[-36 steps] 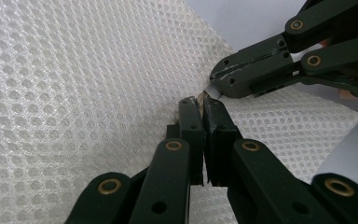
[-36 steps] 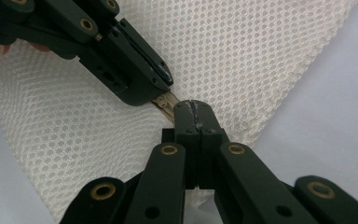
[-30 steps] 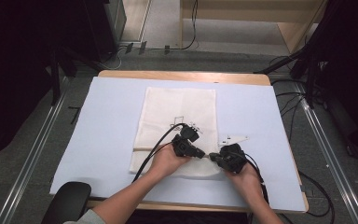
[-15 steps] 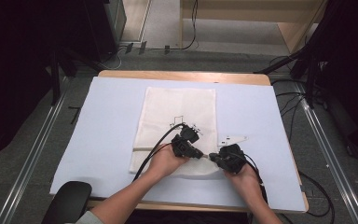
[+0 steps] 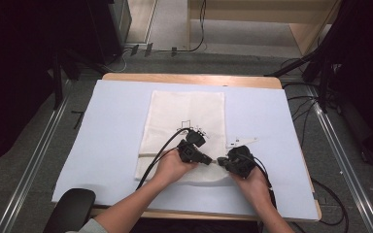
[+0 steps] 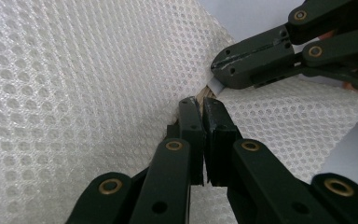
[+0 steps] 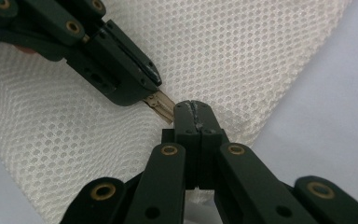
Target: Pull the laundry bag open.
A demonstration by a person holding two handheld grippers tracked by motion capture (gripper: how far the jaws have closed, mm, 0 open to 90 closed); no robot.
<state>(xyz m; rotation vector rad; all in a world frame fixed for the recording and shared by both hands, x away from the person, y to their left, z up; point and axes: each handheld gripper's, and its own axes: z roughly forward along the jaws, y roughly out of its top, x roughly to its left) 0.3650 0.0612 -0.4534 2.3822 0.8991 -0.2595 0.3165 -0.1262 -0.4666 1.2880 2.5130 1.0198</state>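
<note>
nothing had moved since the earlier frames: both hands sat in the same spot at the lower middle of the high view, tips nearly meeting.

the work in hand looked like working the zipper of a white mesh bag (image 5: 184,131), which lay flat on the pale blue sheet (image 5: 102,145) in the centre of the high view. the left gripper (image 6: 203,103) was clenched on a small tan zipper piece (image 7: 161,105), seen in the right gripper view poking out of its jaws at centre left. the right gripper (image 7: 192,108) was clamped shut too, seemingly on the bag's edge just beside that piece, though what exactly sat between its pads could not be told.

by my judgement this was the start of the pull. the next move called for one gripper to hold the fabric taut while the other drew the tab steadily along the edge, without tearing the mesh.

the bag lay flat and looked empty. a small white tag (image 5: 243,141) lay on the sheet just right of it.
</note>
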